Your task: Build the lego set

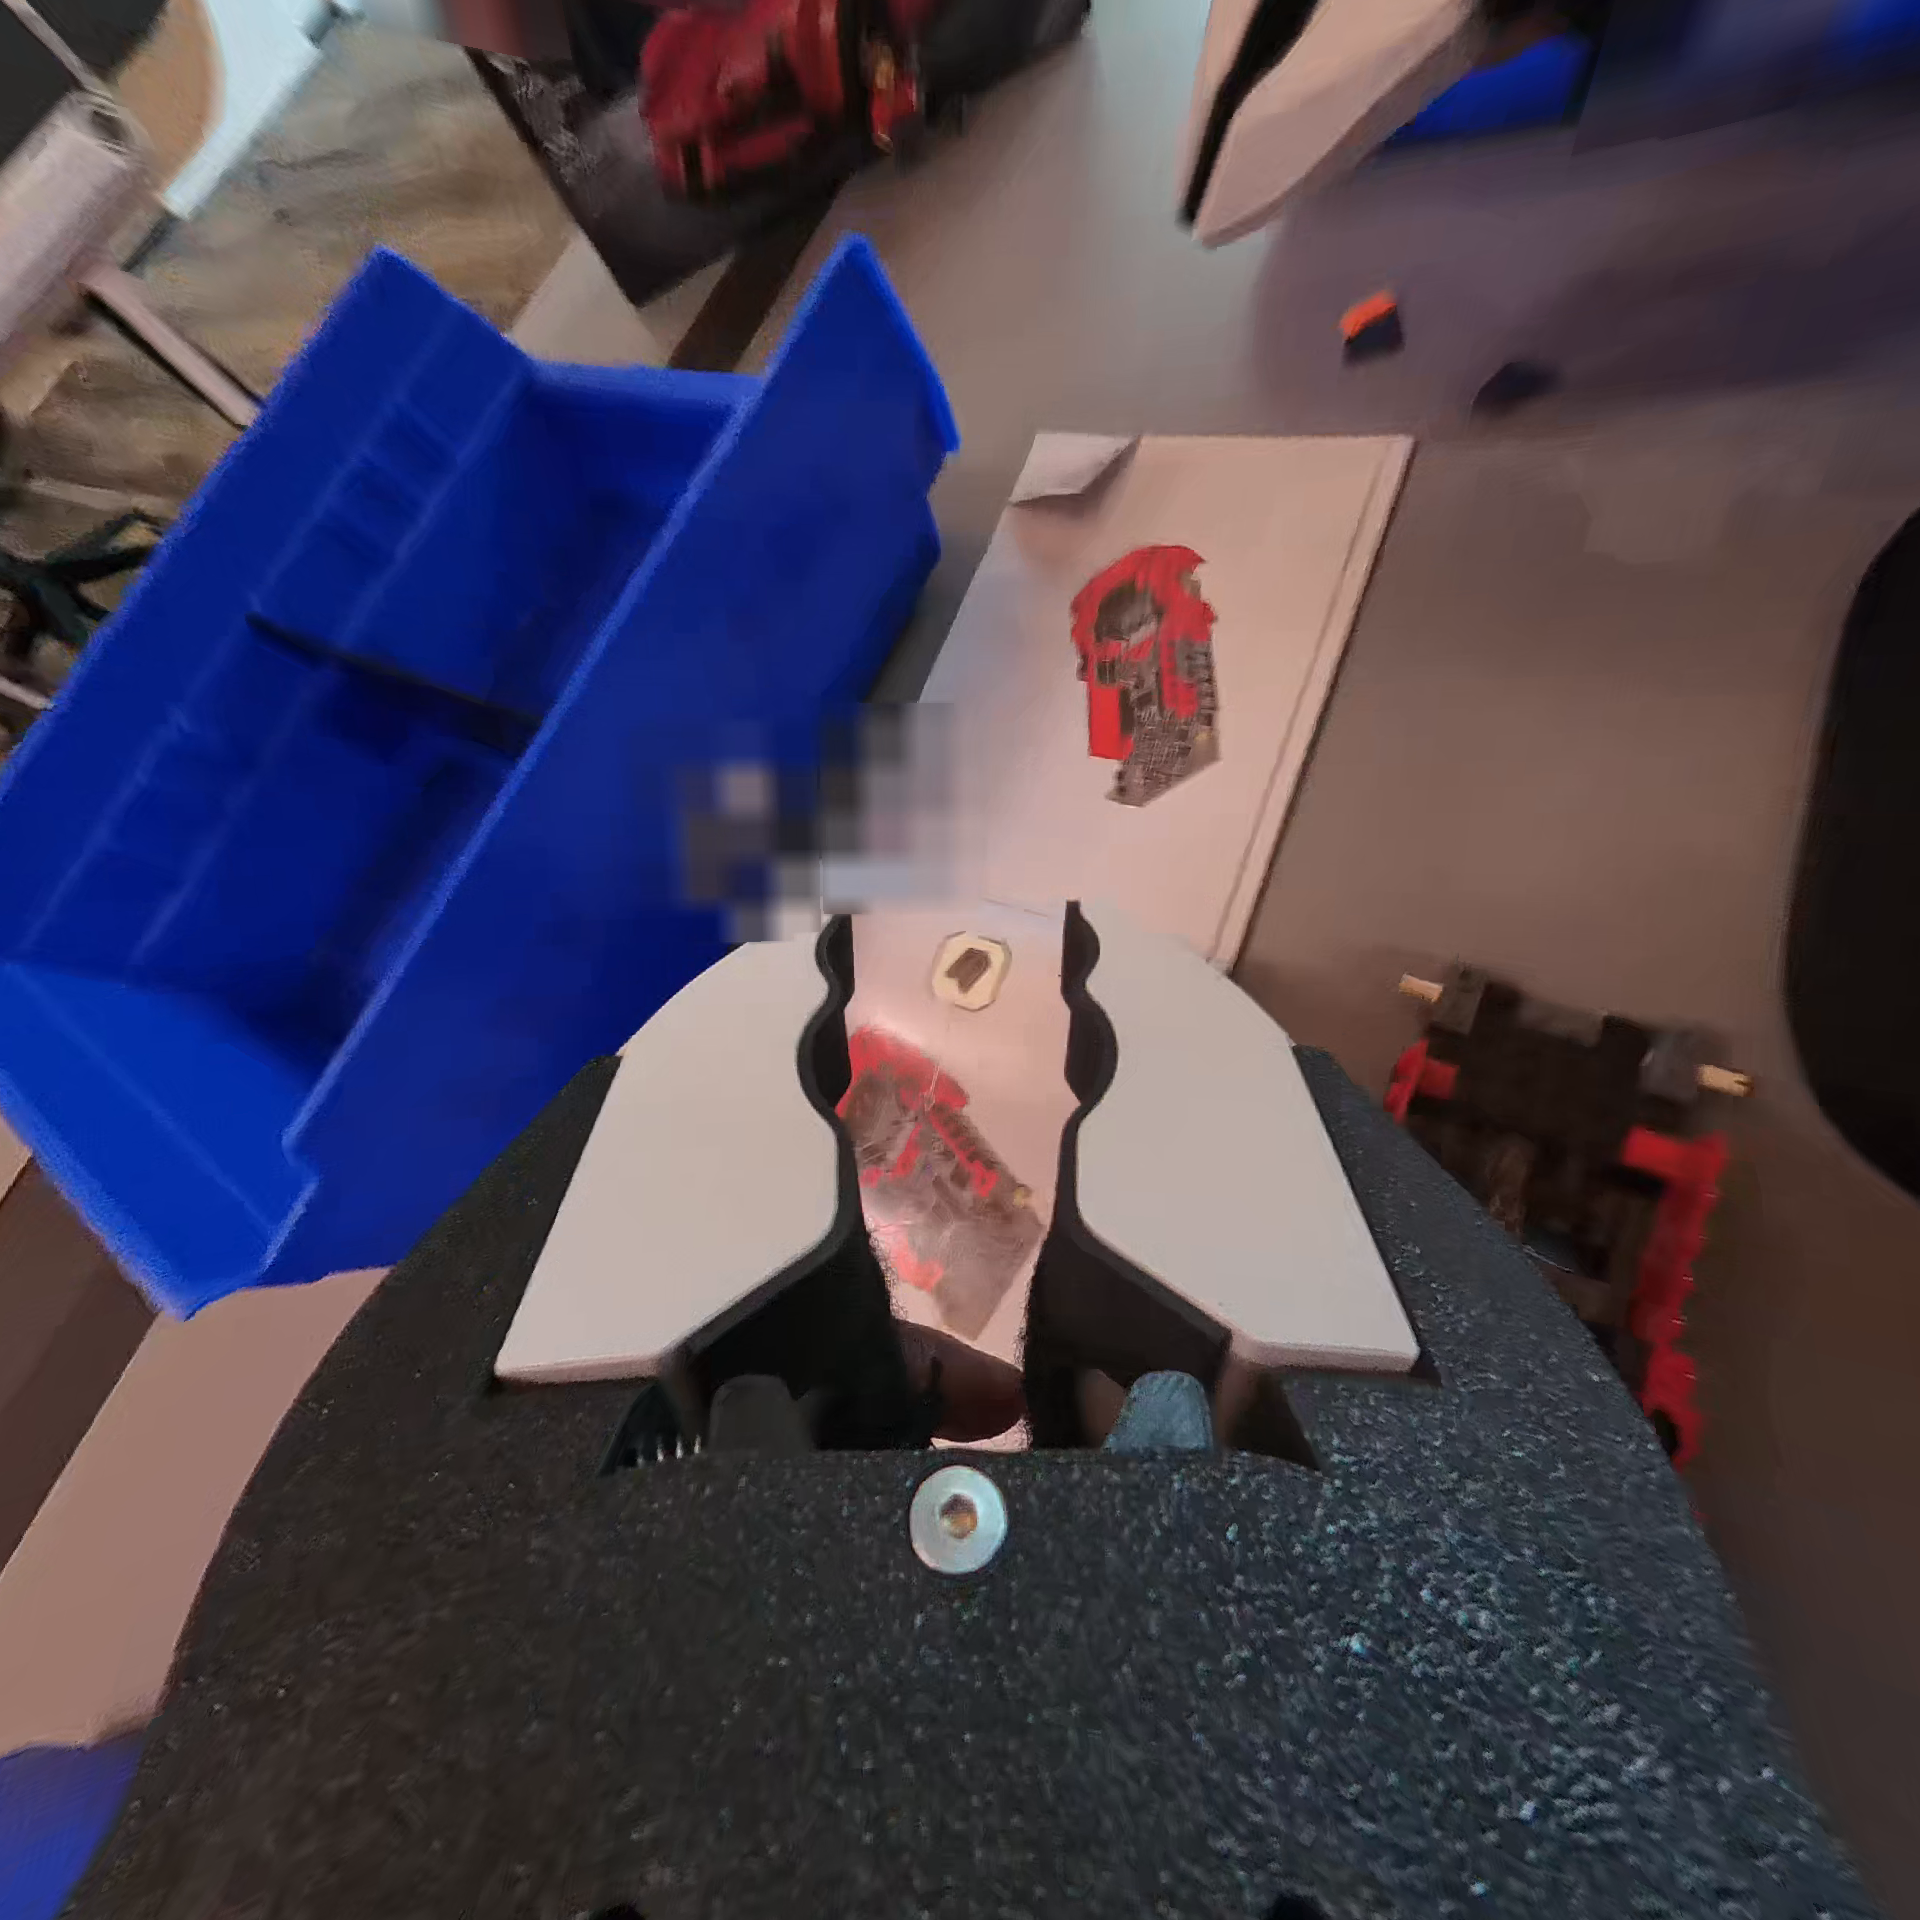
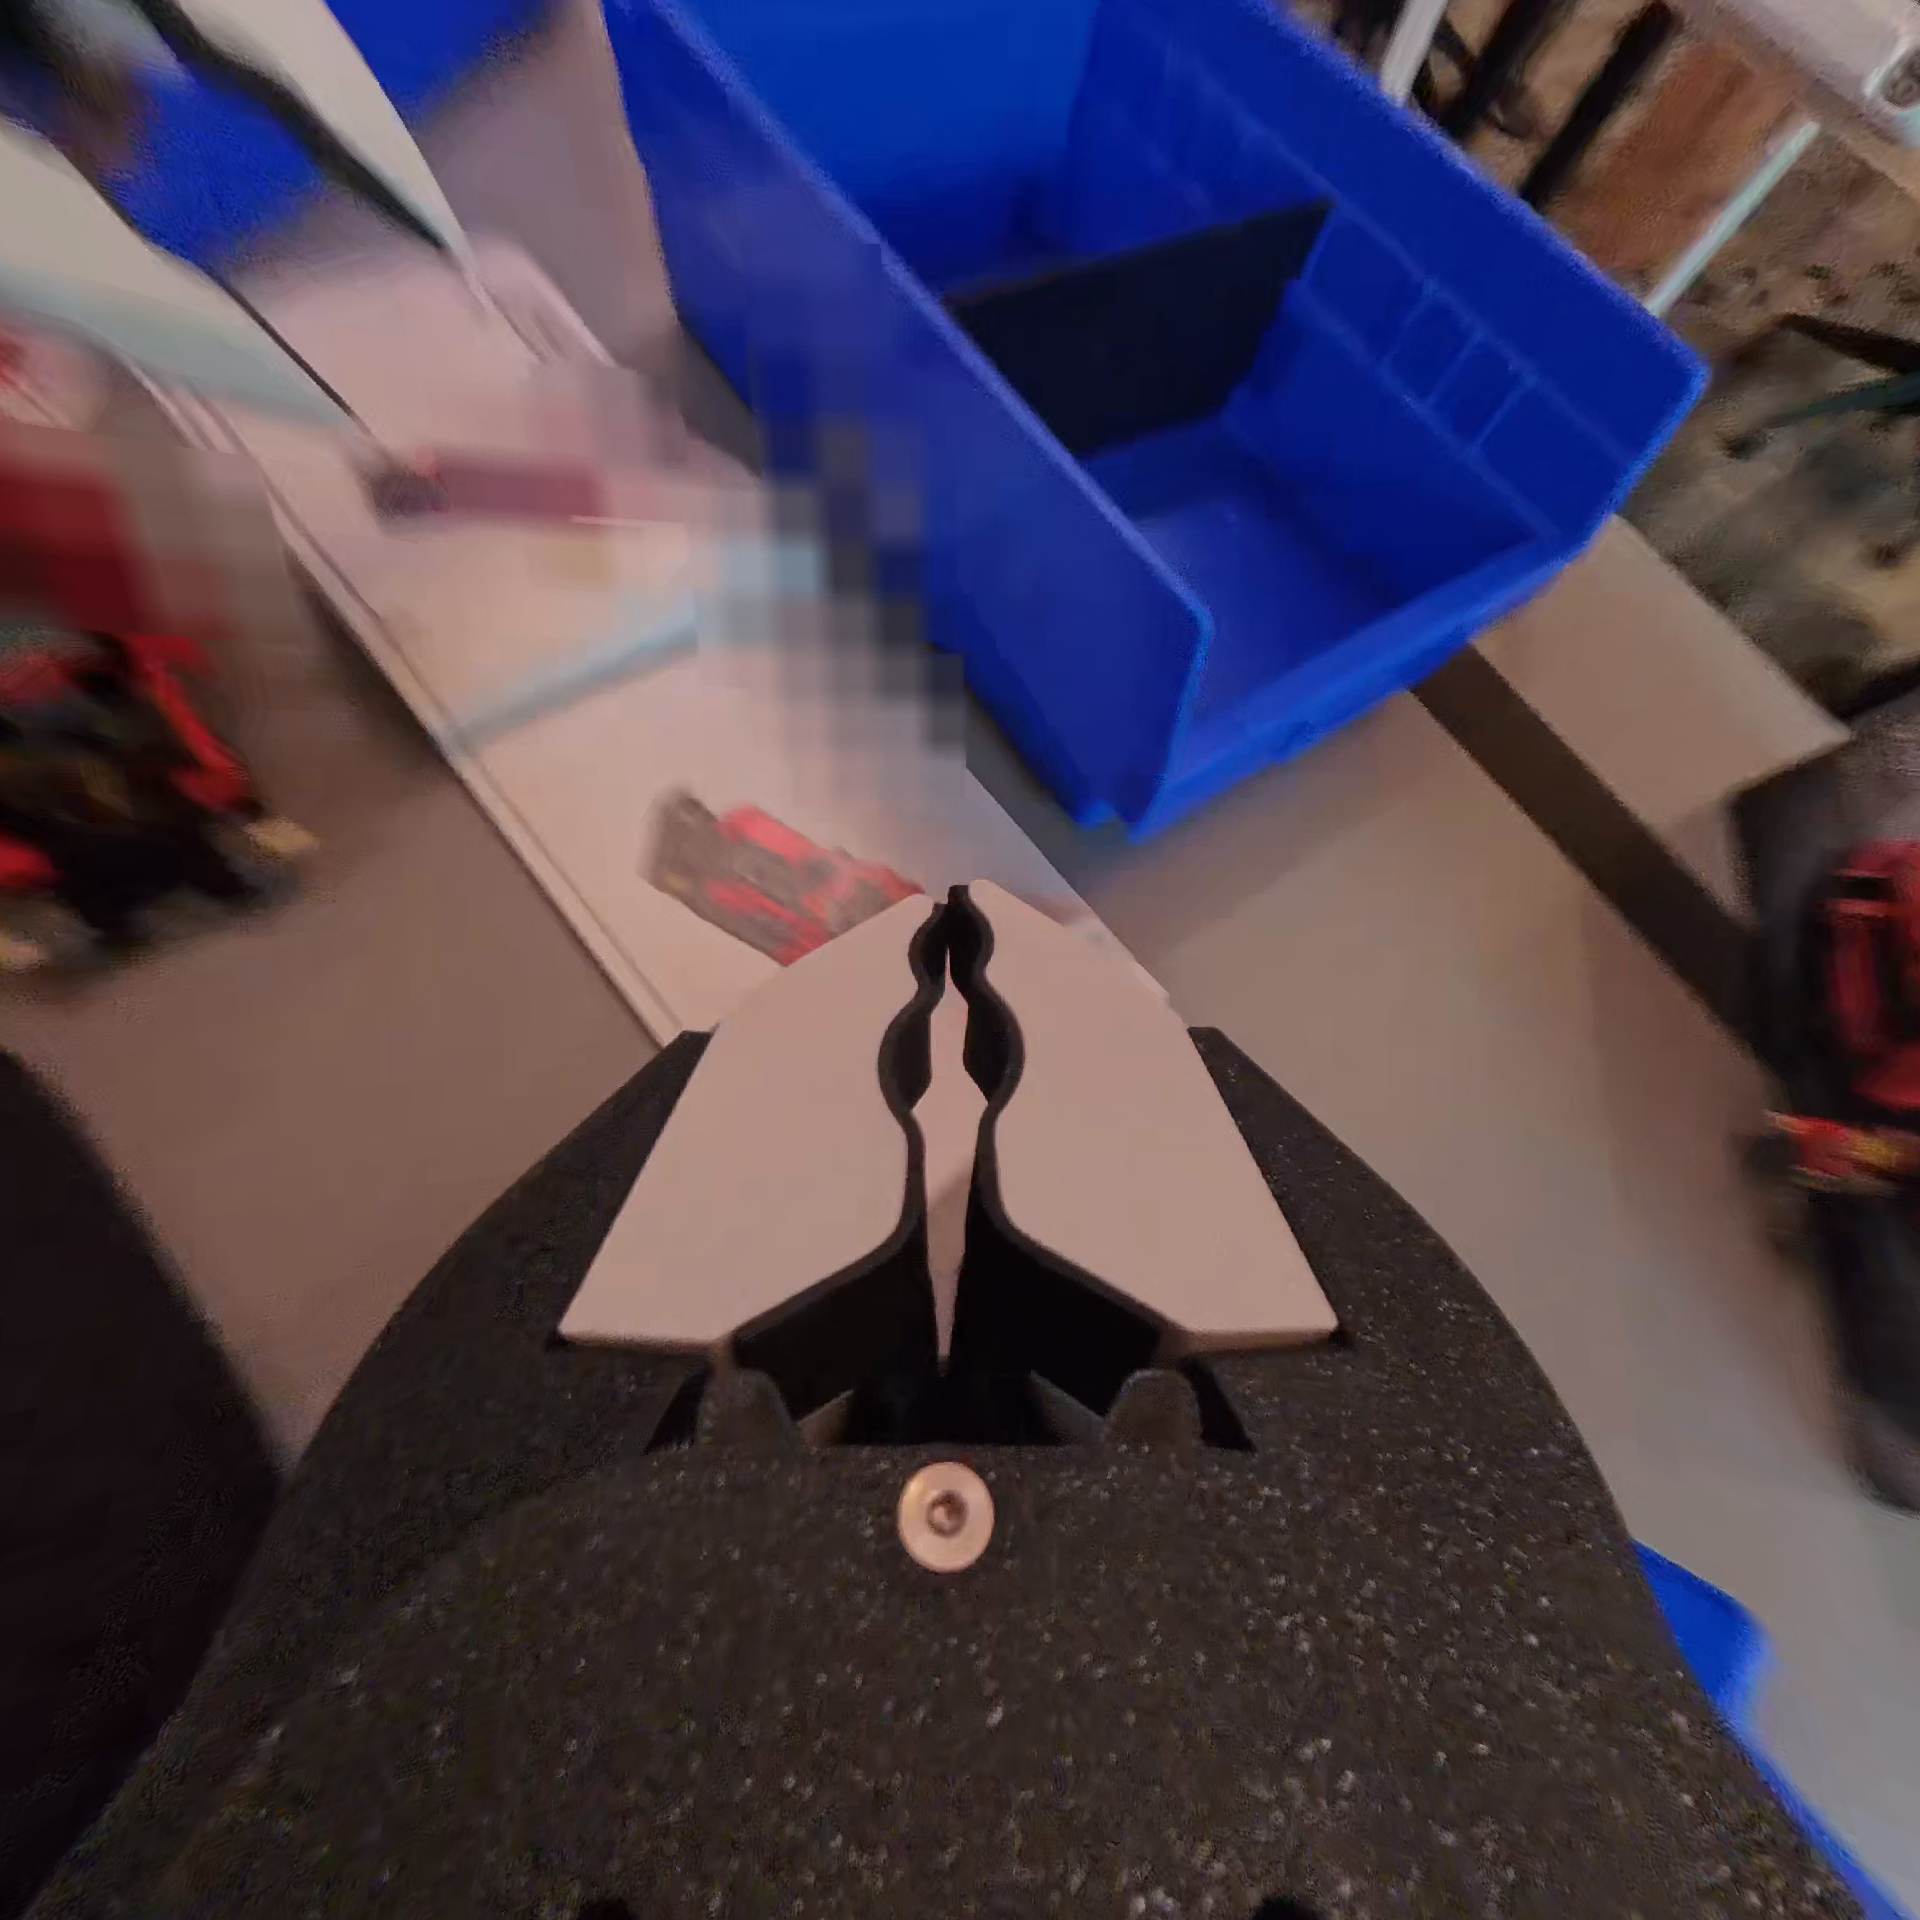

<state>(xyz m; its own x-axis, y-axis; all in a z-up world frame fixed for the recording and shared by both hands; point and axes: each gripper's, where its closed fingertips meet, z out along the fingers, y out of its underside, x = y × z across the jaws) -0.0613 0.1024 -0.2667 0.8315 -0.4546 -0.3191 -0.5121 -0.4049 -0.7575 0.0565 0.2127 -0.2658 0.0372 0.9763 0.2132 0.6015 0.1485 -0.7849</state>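
My left gripper (image 1: 958, 925) is open and empty above the open instruction booklet (image 1: 1195, 665), which lies flat on the table. A partly built black and red lego model (image 1: 1558, 1143) sits on the table to its right. Two small loose pieces (image 1: 1369, 317) lie farther off. My right gripper (image 2: 958, 896) is shut with nothing visible between the jaws, hovering over the booklet's near edge (image 2: 582, 707). The right gripper also shows, blurred, at the top of the left wrist view (image 1: 1299, 114). The blurred lego model shows at the left of the right wrist view (image 2: 114, 748).
An empty blue bin (image 1: 343, 748) with a black divider stands left of the booklet; it also shows in the right wrist view (image 2: 1195, 416). A red lego box (image 1: 790, 83) lies at the table's far end. A dark rounded object (image 1: 1860, 831) sits at the right edge. My right fingertips sit around 15 cm from my left ones.
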